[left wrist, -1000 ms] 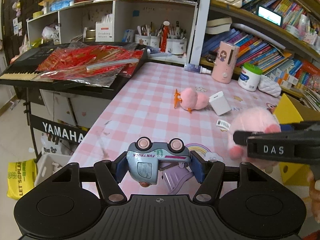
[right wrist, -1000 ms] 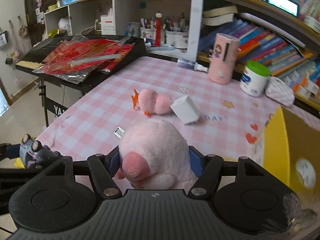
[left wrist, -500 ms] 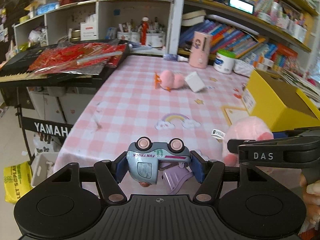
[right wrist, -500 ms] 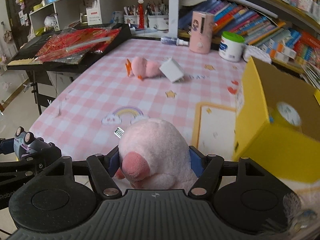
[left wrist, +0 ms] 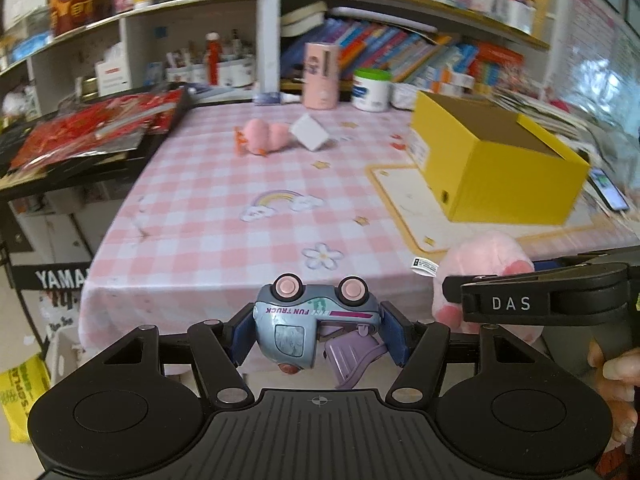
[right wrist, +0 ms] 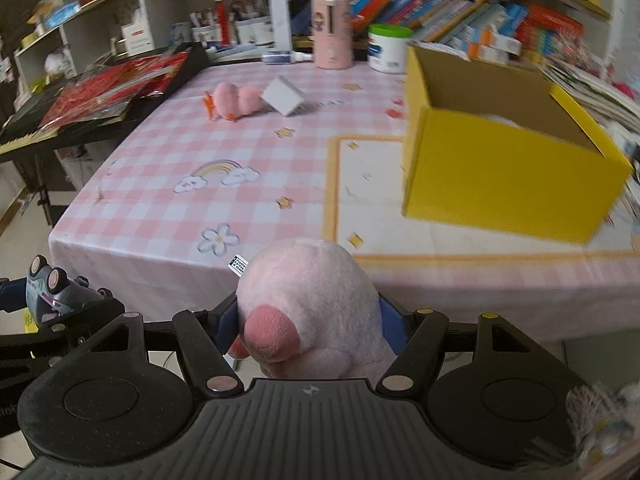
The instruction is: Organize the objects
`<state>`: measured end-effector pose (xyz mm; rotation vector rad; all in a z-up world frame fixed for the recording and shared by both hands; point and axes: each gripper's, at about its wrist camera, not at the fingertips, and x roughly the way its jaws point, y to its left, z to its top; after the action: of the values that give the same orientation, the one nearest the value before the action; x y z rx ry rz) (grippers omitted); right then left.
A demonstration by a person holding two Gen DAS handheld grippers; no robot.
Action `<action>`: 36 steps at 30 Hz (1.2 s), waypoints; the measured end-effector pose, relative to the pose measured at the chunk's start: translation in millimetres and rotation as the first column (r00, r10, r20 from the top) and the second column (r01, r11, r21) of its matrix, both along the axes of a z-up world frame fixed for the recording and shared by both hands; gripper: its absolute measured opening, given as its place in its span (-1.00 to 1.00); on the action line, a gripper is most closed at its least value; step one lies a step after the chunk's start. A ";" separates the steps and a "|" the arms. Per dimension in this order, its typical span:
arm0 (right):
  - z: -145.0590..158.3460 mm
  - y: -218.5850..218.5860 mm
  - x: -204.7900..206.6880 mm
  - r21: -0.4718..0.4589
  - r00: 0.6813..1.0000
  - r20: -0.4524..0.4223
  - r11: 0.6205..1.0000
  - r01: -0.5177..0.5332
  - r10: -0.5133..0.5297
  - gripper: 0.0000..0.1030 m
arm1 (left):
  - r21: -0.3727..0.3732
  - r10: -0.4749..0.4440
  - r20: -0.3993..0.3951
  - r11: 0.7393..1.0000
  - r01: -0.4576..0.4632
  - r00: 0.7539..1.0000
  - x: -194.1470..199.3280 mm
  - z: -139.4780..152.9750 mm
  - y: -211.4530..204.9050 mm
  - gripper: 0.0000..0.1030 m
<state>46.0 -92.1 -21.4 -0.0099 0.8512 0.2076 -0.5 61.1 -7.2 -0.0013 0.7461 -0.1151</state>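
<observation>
My left gripper (left wrist: 318, 330) is shut on a blue toy truck (left wrist: 312, 320) held upside down, wheels up, in front of the table's near edge. My right gripper (right wrist: 312, 328) is shut on a pink plush toy (right wrist: 308, 308), also off the near edge; it shows in the left wrist view (left wrist: 484, 256) at right. An open yellow box (right wrist: 504, 168) stands on the right of the pink checked table (right wrist: 168, 152). A small pink plush bird (right wrist: 234, 100) and a white box (right wrist: 284, 96) lie at the far middle.
A pink cylinder (right wrist: 332, 32) and a white jar with green lid (right wrist: 388, 48) stand at the table's back. A keyboard with red wrapping (left wrist: 92, 132) sits left. Bookshelves fill the back. A phone (left wrist: 608, 188) lies right of the yellow box.
Both grippers have pulled back from the table with their toys. The table now lies farther ahead and the yellow box has come fully into view.
</observation>
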 end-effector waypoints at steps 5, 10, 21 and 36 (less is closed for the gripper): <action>-2.5 -18.2 -17.9 0.005 0.998 -0.016 0.998 0.066 -0.066 0.30 | -0.002 -0.059 -0.001 0.998 0.059 0.998 -6.6 -0.4 -12.9 0.23; -0.5 -38.8 -32.9 -0.002 0.991 -0.015 0.991 0.133 -0.133 0.30 | -0.009 -0.130 0.007 0.992 0.130 0.992 -9.1 1.1 -31.6 0.23; 2.3 -83.9 -59.0 -0.016 0.962 -0.018 0.962 0.273 -0.274 0.30 | -0.021 -0.266 0.014 0.964 0.267 0.964 -7.7 3.1 -73.3 0.23; 5.6 -116.0 -62.3 -0.013 0.941 -0.015 0.941 0.338 -0.338 0.31 | -0.015 -0.325 0.019 0.945 0.326 0.945 1.1 5.6 -102.4 0.23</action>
<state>-16.3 -208.2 -15.8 0.1283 0.8569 -0.1202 0.6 -41.3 -1.6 0.1065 0.7238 -0.4372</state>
